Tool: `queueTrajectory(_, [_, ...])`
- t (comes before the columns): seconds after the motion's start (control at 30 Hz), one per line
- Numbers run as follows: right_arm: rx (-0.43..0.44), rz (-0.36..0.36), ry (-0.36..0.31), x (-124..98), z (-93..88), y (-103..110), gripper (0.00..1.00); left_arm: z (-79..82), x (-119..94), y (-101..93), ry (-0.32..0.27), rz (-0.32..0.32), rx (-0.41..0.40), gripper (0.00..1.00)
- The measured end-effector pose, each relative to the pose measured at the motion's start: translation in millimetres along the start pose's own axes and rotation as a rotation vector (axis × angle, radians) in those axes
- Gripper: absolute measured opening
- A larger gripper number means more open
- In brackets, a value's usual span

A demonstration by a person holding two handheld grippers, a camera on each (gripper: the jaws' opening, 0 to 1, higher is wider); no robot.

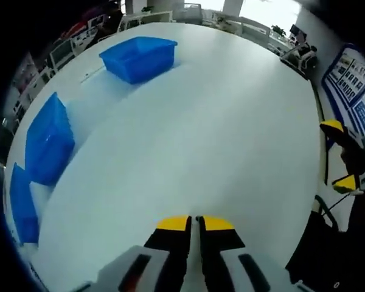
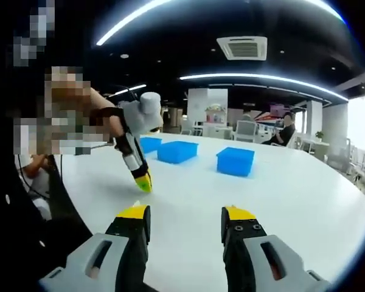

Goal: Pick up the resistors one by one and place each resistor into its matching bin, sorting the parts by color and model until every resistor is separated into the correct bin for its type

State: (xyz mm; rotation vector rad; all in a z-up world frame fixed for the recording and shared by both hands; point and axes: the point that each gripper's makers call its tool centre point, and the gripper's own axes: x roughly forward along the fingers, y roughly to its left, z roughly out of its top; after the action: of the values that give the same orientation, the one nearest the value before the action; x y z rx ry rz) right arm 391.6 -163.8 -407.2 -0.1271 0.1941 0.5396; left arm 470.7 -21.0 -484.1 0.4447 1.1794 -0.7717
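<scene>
In the left gripper view, the left tool (image 1: 195, 223) is seen nearest, its yellow-tipped jaws brought together over the white bench (image 1: 231, 134) with only a thin dark slit between them; something very small and dark sits at the top of that slit, but whether a resistor is pinched there cannot be told. In the right gripper view, the right tool (image 2: 185, 214) is held with its jaws well apart and nothing between them, low over the same bench.

No loose resistor can be made out on the bench in either view, so the place of the parts to be sorted is not settled from these pictures. Farther along, three blue bins are seen: in the left gripper view, the near bin (image 1: 21, 204) and the middle bin (image 1: 47, 141) lie at the left edge of the bench, and the far bin (image 1: 139, 57) stands well apart toward the top. In the right gripper view, the left tool is seen tipped downward, close above the bench and well short of the bins.

The chief risk is judged to be a wrong drop: the bins are alike in colour and no labels can be read, so a part could easily be put into the wrong one. If a resistor is indeed held, so small a part could slip from the jaw tips unnoticed during the carry, and it would be hard to find again on the pale surface
</scene>
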Motion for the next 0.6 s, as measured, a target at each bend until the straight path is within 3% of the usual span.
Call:
queueTrajectory(0.13, [-0.002, 0.000, 0.002, 0.0, 0.3, 0.4, 0.48, -0.2, 0.1, -1.6, 0.000, 0.016, 0.029, 0.08])
queueTrajectory(0.4, [-0.006, 0.001, 0.004, -0.9, 0.2, 2.1, 0.48, -1.2, 0.3, -1.2, -0.014, -0.013, 0.031, 0.06])
queueTrajectory(0.53, [-0.007, -0.001, 0.003, -1.3, 1.5, 1.9, 0.48, -3.1, -1.4, -4.1, -0.048, -0.042, 0.041, 0.05])
queueTrajectory(0.6, [-0.007, -0.001, 0.001, -1.2, 2.6, 1.9, 0.48, 3.8, -7.1, -4.6, -0.114, -0.057, 0.014, 0.05])
